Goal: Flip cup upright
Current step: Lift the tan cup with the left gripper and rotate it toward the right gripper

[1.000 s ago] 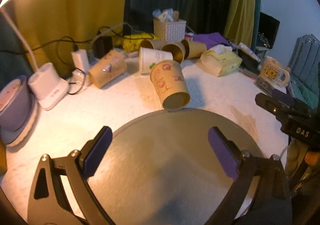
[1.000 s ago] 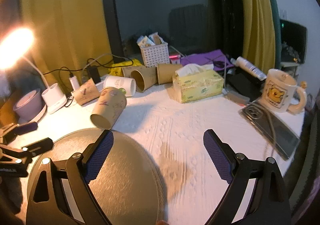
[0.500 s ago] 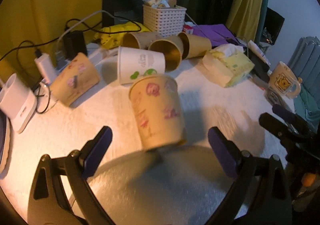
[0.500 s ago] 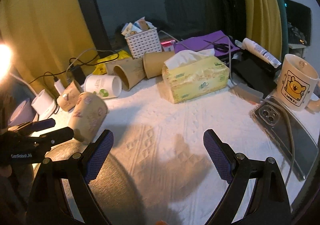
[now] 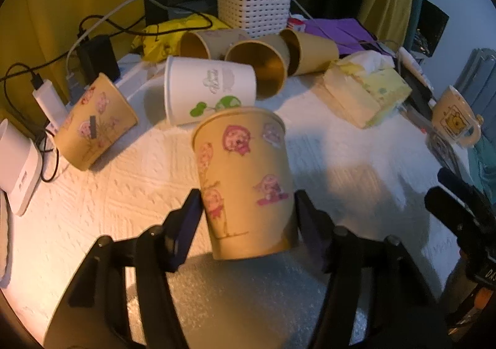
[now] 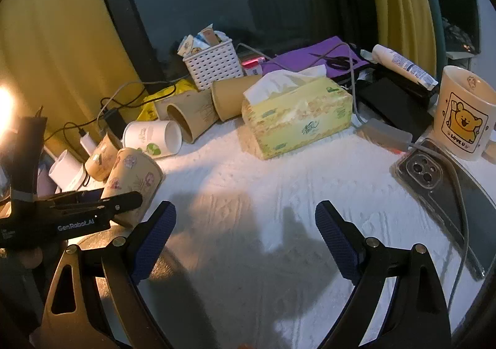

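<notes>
At the near left of the surface (image 6: 248, 194), the left gripper's (image 5: 248, 212) jaws clamp the lying paper cup (image 5: 245, 181), the right gripper (image 6: 245, 240) gapes empty; next, probably, tipping it upright.

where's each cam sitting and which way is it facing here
Left wrist: rides the left tongs, looking forward over the table at the printed paper cup clamped between its fingers; both fingers show.
Right wrist: rides the right tongs, facing the tissue box and bear mug; its open fingers show, nothing between them.
Shared: the printed paper cup, the white cup, and each view catches the other tongs.
</notes>
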`<state>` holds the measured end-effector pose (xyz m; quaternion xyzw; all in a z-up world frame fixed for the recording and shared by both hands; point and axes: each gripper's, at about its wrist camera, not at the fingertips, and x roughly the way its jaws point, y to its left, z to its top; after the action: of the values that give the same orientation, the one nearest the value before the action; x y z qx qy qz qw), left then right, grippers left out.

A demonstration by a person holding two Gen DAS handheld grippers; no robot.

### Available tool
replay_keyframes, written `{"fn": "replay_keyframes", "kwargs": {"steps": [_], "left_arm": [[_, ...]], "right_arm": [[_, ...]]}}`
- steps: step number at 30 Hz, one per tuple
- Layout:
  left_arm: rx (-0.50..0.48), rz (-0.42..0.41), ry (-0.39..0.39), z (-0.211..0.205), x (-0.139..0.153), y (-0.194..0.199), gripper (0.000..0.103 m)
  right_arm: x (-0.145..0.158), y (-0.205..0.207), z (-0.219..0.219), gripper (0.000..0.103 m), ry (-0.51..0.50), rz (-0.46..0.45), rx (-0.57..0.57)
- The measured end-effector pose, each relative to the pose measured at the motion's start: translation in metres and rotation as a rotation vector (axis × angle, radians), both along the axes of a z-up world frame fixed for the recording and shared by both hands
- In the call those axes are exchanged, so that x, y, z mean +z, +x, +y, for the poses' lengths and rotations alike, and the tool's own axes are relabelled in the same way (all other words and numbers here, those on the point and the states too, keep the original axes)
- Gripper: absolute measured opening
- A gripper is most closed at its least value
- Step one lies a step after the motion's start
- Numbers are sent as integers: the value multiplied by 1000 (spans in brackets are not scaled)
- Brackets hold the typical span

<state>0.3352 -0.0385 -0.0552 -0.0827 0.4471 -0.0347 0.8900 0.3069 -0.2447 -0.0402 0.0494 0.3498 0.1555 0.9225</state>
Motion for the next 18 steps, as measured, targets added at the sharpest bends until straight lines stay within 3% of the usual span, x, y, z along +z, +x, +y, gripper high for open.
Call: {"fn": "replay_keyframes", "kwargs": {"steps": [9,18], "left_arm": [[-98,-109,-21,-11,21,-73,61],[-117,-302,-7,-4,45,-181,61]], "right_arm": [[12,-41,14,93,16,-21,36],[39,-106,34,93,92,-53,107]]}}
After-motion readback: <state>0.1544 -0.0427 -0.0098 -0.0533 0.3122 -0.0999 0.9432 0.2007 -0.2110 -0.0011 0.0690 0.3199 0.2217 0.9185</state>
